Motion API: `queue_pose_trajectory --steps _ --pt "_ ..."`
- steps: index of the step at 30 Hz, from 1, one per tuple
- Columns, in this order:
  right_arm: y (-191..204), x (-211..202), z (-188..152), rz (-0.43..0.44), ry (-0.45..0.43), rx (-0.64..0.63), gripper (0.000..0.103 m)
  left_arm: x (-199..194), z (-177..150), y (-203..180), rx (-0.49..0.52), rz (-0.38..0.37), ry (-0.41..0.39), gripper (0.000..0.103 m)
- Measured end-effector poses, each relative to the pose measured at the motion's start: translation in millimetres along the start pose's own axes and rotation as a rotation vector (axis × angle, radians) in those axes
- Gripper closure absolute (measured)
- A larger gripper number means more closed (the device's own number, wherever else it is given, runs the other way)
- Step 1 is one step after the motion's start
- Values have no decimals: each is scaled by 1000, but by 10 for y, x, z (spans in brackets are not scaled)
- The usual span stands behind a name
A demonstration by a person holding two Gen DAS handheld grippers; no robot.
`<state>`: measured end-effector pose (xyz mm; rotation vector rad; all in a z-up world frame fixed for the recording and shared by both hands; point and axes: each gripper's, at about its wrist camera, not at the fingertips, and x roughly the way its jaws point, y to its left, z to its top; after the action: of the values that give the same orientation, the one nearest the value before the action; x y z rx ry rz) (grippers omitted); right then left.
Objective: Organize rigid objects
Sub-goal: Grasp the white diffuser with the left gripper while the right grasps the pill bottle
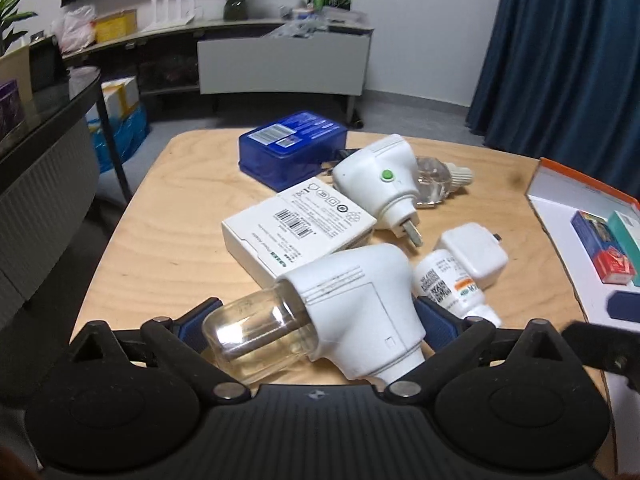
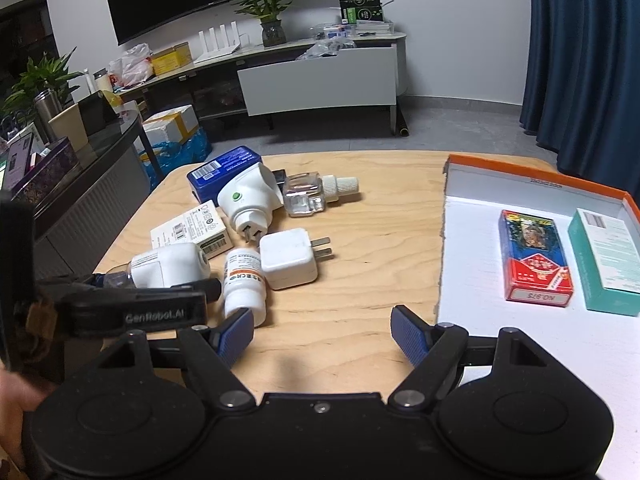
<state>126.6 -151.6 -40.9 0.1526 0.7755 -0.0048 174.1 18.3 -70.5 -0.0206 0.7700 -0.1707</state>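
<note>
Plug-in vaporizer (image 1: 348,312) between your left gripper's (image 1: 320,320) wide-open jaws, near the table's (image 1: 168,248) front edge.
Your right gripper (image 2: 322,334) hangs open, empty, beside the orange-rimmed box lid (image 2: 520,176) at the right edge.

Wooden table (image 2: 352,328), white tray (image 2: 480,344), scattered plugs (image 2: 286,262)

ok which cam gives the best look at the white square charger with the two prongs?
Right wrist view: the white square charger lies whole and unblocked on the table, both prongs clear, beside the pill bottle. The left wrist view shows it farther off, resting against that bottle, with only a dark bit at its far edge where the prongs would be.
</note>
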Motion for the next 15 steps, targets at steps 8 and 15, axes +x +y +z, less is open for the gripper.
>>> queue_pose_trajectory --steps 8,15 --pt "198 254 62 63 21 -44 14 -234 -21 176 -55 20 -42 1" --pt "354 571 182 105 48 -49 28 -289 -65 440 -115 38 -40 1"
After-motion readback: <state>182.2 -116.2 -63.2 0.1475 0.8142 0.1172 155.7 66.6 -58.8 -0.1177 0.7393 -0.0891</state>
